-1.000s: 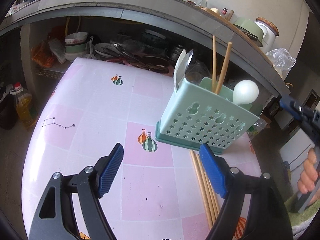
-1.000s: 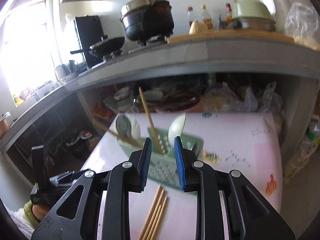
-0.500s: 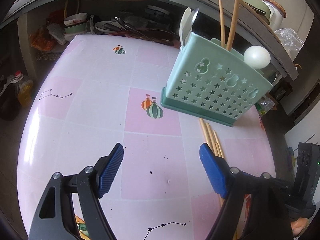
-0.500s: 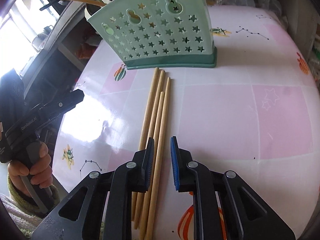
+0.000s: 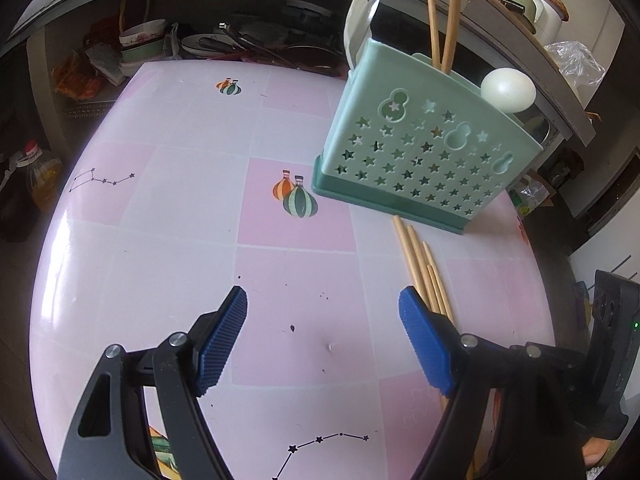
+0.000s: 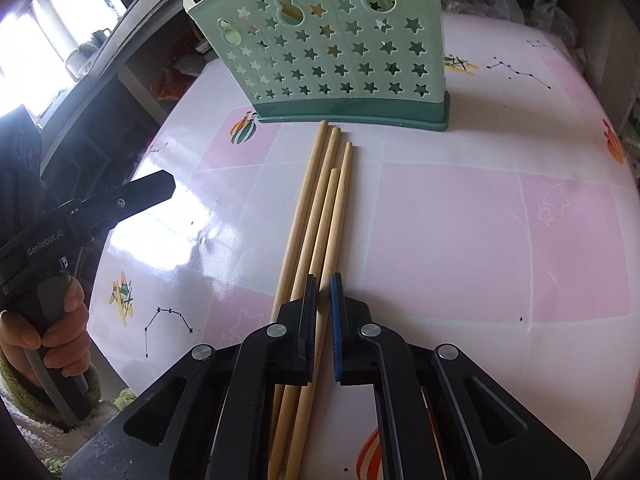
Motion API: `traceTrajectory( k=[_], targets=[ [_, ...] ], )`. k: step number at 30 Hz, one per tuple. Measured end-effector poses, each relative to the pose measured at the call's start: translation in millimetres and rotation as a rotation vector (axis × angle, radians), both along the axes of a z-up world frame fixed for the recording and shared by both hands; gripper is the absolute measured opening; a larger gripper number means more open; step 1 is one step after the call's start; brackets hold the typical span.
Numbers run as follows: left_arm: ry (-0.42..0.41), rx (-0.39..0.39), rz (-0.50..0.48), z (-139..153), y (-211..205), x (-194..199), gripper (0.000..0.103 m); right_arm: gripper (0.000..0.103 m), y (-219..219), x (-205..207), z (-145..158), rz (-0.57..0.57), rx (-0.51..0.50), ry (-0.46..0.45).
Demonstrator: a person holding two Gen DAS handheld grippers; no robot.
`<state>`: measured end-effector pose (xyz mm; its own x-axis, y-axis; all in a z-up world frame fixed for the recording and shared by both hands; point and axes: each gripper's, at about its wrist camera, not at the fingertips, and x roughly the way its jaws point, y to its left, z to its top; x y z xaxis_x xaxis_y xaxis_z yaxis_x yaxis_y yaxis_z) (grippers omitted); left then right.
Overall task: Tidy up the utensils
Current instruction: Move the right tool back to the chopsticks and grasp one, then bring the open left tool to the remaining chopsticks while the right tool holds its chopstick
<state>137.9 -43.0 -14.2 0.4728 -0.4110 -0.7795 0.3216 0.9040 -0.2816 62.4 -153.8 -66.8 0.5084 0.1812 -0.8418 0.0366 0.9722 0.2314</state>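
My right gripper [image 6: 323,300] angled down, clamped on one chopstick [image 6: 335,216], my left gripper [image 5: 323,336] spread wide above the table [image 5: 160,240], holding nothing.

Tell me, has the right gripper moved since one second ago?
Yes. The right gripper came down from holder height to the table, now closed on one chopstick lying before the green utensil holder.

The desk [image 5: 168,248] has a pink and white cloth with balloon pictures. Behind it, bowls [image 5: 142,46] stand on a shelf; an oil bottle [image 5: 42,176] stands at left.
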Motion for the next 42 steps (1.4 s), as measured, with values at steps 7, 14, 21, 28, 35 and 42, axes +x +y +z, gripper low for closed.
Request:
traceTrajectory(
  k=[7,14,21,28,35,42],
  targets=[
    [0.009,0.017,-0.038,-4.1,-12.4,-3.1,0.076,0.005,-0.6,-2.0,0.8,-0.013,-0.064,-0.012],
    [0.034,-0.006,-0.143,-11.7,-37.0,-8.7,0.062,0.004,-17.9,-3.8,-0.2,-0.074,-0.089,-0.015],
    [0.061,-0.002,-0.265,-21.4,-70.3,-16.6,0.04,0.004,-43.2,-11.3,0.9,-0.136,-0.042,-0.02],
    [0.057,0.051,-0.294,-28.0,-90.7,-16.5,0.03,0.004,-46.9,-13.4,0.4,-0.138,-0.025,-0.034],
    [0.061,0.071,-0.274,-33.3,-96.5,-10.0,0.022,0.004,-46.7,-14.5,1.2,-0.133,-0.016,-0.04],
    [0.047,0.096,-0.255,-33.5,-99.6,-9.8,0.016,0.004,-45.7,-12.5,1.6,-0.132,-0.014,-0.046]
  ],
)
